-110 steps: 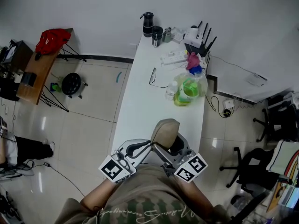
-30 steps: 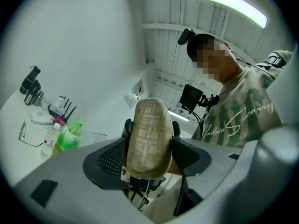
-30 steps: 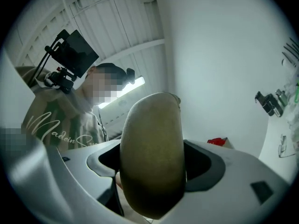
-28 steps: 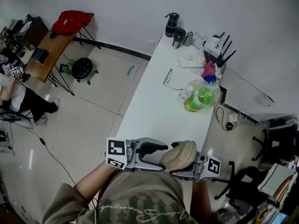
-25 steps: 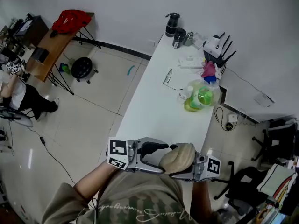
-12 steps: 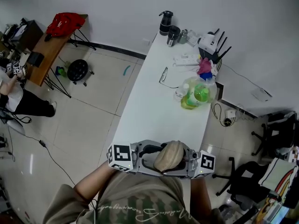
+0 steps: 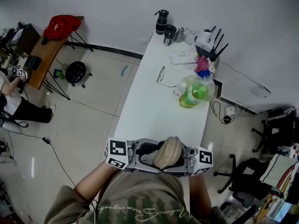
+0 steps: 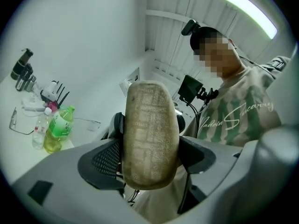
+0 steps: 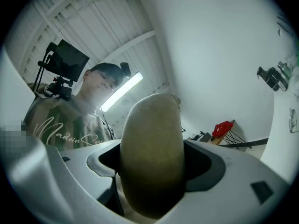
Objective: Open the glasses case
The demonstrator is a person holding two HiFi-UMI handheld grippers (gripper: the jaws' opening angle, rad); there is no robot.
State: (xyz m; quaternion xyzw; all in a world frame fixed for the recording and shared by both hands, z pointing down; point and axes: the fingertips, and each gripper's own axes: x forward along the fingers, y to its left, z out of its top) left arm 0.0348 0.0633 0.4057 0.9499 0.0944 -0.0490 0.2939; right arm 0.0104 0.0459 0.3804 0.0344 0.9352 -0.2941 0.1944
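The beige woven glasses case (image 7: 167, 152) is held closed in the air above the near end of the white table (image 7: 154, 111), close to the person's chest. My left gripper (image 7: 155, 155) comes at it from the left and my right gripper (image 7: 176, 158) from the right. In the left gripper view the case (image 8: 149, 134) stands on end between the dark pads (image 8: 106, 161), which touch its sides; these jaws have just been opening wider around it. The right gripper view shows the case (image 9: 152, 162) filling the gap between that gripper's jaws, pressed on both sides.
A pair of glasses (image 7: 160, 73) lies mid-table. Further back stand a green bottle in a clear bag (image 7: 189, 93), a power strip (image 7: 180, 57), a router (image 7: 205, 41) and a black flask (image 7: 161, 22). Office chair (image 7: 247, 181) at right; red bag (image 7: 60, 26) far left.
The two grippers have drawn closer together around the case. The case has turned from lying crosswise to pointing more away from the person. The head view shifted slightly.
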